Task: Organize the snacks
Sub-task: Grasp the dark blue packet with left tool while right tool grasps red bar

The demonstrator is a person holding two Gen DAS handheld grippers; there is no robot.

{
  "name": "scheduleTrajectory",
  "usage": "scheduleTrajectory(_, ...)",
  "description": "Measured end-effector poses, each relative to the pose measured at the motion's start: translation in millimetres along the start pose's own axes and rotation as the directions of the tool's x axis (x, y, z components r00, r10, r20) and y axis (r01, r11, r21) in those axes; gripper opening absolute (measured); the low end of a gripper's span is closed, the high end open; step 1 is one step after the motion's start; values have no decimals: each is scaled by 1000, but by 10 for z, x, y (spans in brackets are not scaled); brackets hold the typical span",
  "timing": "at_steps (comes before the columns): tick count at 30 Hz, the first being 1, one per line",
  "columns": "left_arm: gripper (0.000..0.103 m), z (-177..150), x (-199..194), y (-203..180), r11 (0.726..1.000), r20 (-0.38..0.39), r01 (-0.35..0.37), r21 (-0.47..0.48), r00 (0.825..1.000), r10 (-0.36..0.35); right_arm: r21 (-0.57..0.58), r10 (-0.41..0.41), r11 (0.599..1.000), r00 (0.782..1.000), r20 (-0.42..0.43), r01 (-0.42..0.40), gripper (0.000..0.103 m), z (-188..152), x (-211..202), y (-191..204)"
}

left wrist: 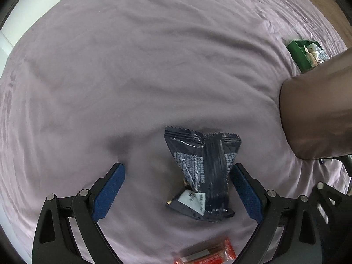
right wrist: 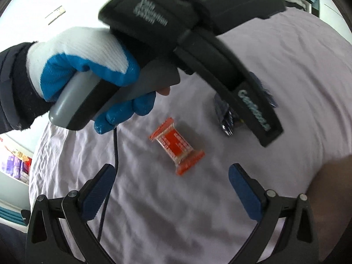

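My left gripper [left wrist: 177, 176] has its fingers wide open and holds nothing; the dark snack packet [left wrist: 201, 173] lies flat on the purple sheet [left wrist: 132, 66] between them, close to the right-side finger. My right gripper [right wrist: 171, 176] is also wide open and empty, and the orange snack packet [right wrist: 177, 146] lies on the sheet just in front of it.

I judge the task is partly done: the green box [left wrist: 300, 55] far away already has some wrapped snacks inside, but these two packets are not yet collected.

Only the left wrist view shows the green box. Only the right wrist view shows my gloved hand [right wrist: 88, 66] on the left tool, and shelves beside the bed, too blurred to read.
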State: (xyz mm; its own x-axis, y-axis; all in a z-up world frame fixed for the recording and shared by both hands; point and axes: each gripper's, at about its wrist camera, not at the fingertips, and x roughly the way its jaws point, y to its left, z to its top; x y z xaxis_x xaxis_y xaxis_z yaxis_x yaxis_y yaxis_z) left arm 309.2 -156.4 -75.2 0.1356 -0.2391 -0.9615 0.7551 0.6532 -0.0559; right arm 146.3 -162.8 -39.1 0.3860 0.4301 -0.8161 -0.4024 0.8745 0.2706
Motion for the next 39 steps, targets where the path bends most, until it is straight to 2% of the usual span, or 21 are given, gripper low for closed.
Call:
scheduleTrajectory(6,94,53,51,87,1000,-19,12,16,1000,-11,-42,-4,999,1000,-23,3,103,98,184,-41)
scheduleTrajectory(17,91,21,77,211,1000,-3,15,16,1000,-15,-123,-26,992,999,-41,20,103,255,379,1)
scheduleTrajectory(20,82,-17,58,231,999,1,3,34,1000,-3,-138,-37,990,998,-58,28,100,282,429,15)
scheduleTrajectory(21,77,-21,59,210,999,3,0,38,1000,0,-140,-37,990,997,-66,27,88,289,446,17)
scheduleTrajectory(26,58,-59,46,226,999,20,-9,45,1000,8,-151,-45,988,995,-93,30,69,318,488,19)
scheduleTrajectory(28,34,-71,18,252,999,29,-6,40,1000,5,-144,-48,989,995,-93,34,66,319,477,30)
scheduleTrajectory(29,30,-71,-3,271,999,34,-4,35,999,3,-135,-46,990,995,-92,34,65,316,467,34)
scheduleTrajectory(34,27,-120,-78,326,1000,53,-8,28,999,7,-109,-52,993,994,-92,41,56,273,391,36)
scheduleTrajectory(39,26,-218,-141,329,1000,69,-8,-5,998,8,-68,-58,996,994,-91,52,55,127,240,55)
